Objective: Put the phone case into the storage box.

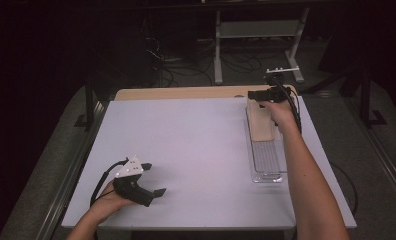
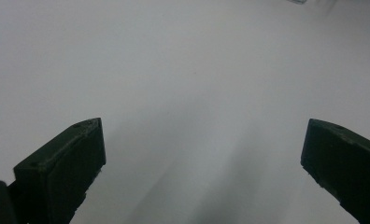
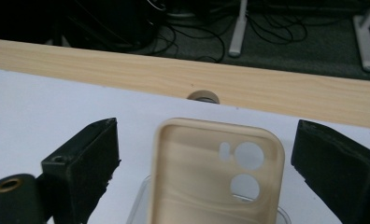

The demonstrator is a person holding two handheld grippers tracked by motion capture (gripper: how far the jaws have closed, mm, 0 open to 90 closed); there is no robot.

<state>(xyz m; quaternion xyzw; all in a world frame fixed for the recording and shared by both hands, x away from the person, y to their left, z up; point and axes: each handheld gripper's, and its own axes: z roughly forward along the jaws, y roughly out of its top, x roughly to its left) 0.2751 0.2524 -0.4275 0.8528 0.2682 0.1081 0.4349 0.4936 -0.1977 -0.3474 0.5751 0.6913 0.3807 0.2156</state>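
Right gripper (image 1: pixel 264 95): held over the far right of the table, above the far end of the tray; its black jaws stand wide apart on either side of the case, touching nothing
Beige soft phone case with two round camera holes (image 3: pixel 216 172): lies inside-up between the right gripper's jaws in its own view, its far end resting over the far end of the tray (image 1: pixel 261 120)
Clear ribbed plastic tray (image 1: pixel 267 160): long and narrow, lying lengthwise at the right side of the table
Left gripper (image 1: pixel 153 179): low over the near left of the table, well apart from the tray; jaws spread wide with bare surface between them (image 2: pixel 204 140)
White table top (image 1: pixel 186 150): pale wooden edge (image 3: pixel 127 74) along the far side
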